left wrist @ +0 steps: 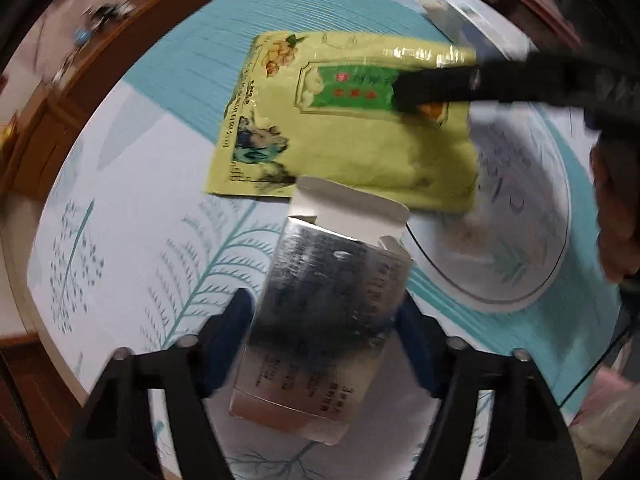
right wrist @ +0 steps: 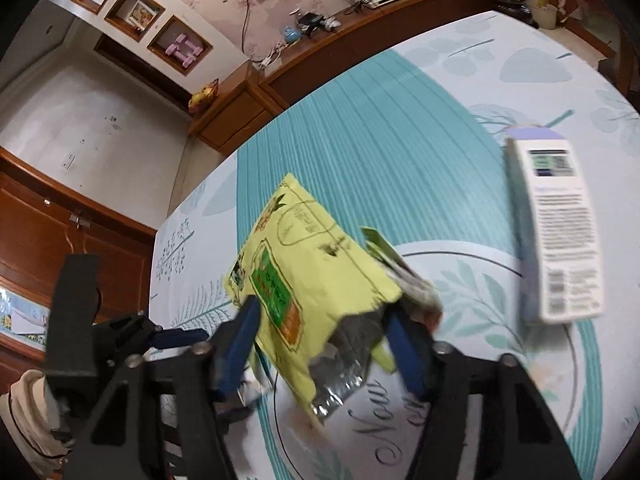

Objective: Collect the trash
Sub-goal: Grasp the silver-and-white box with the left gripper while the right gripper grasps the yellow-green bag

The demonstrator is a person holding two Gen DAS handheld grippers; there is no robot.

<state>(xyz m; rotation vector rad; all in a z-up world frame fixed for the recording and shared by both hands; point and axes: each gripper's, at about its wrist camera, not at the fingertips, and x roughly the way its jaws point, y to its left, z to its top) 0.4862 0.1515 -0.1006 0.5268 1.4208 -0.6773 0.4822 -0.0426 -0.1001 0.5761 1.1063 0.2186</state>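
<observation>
My left gripper (left wrist: 326, 312) is shut on a silvery carton (left wrist: 320, 320) with an open top flap, held above the table. My right gripper (right wrist: 324, 312) is shut on a yellow-green snack bag (right wrist: 304, 280) torn open at its near end, foil lining showing. In the left wrist view the same bag (left wrist: 344, 120) hangs beyond the carton, with the right gripper's black finger (left wrist: 432, 88) clamped on its right side. In the right wrist view the left gripper (right wrist: 172, 338) shows at the lower left.
The table (left wrist: 140, 220) has a white and teal leaf-print cloth with a round printed motif (left wrist: 520, 208). A white box with a purple end (right wrist: 560, 232) lies at the right. A wooden sideboard (right wrist: 360, 24) with cables stands behind the table.
</observation>
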